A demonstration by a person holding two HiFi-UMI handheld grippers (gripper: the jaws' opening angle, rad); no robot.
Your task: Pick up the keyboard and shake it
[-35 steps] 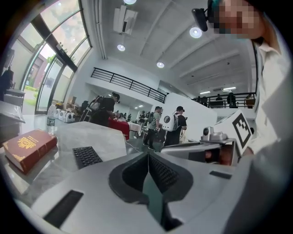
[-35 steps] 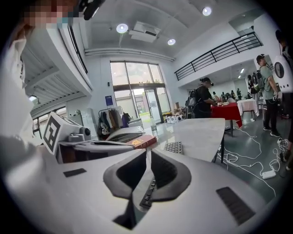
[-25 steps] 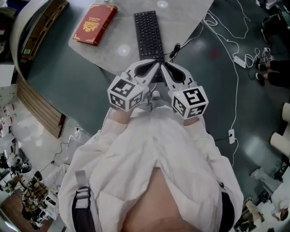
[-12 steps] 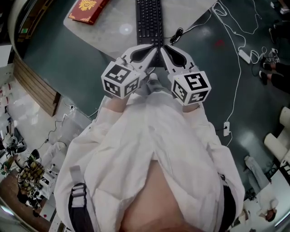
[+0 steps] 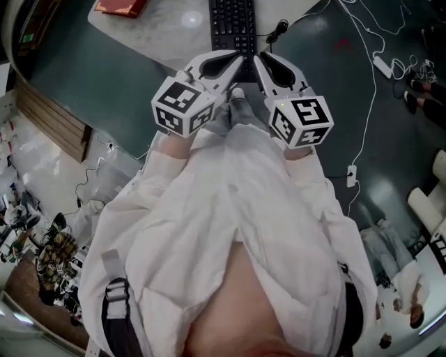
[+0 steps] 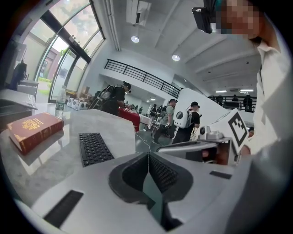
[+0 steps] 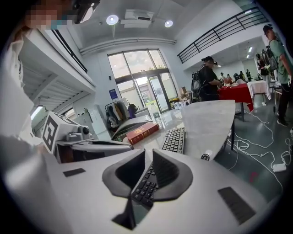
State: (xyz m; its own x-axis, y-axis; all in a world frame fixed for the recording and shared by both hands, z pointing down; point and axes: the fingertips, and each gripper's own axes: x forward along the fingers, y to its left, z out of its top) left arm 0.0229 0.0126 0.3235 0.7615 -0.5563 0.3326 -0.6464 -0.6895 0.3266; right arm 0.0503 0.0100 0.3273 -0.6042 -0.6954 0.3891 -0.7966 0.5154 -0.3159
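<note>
- Pale grey stone-look table (image 5: 160, 31) is filling the top of the head view, standing on a dark green floor in a large hall with tall windows and a railed balcony.
- A black keyboard (image 5: 233, 24) is lying flat on that table, its long side running away from the person, with its near end at the table edge closest to them.
- A red book (image 5: 118, 5) is lying on the table to the left of the keyboard, apart from it.
- The left gripper (image 5: 240, 61) is reaching toward the keyboard's near end; in its own view its jaws are pressing together with nothing between them (image 6: 149, 157), and the keyboard (image 6: 94, 148) is showing ahead and to the left.
- The right gripper (image 5: 256, 58) is hovering just beside the left one, the two tips nearly meeting; its jaws are sitting practically closed, gripping nothing (image 7: 147, 155).
- The keyboard (image 7: 175, 139) is stretching away beyond the right gripper's jaws, and its keys are showing through the sliver between the pads.
- From above, both tips are overlapping the keyboard's near end, but whether either is touching it is hard to tell.
- White cables (image 5: 362, 84) are trailing across the floor to the right of the table.
- Several people (image 6: 114, 98) are standing in the background of the hall.
</note>
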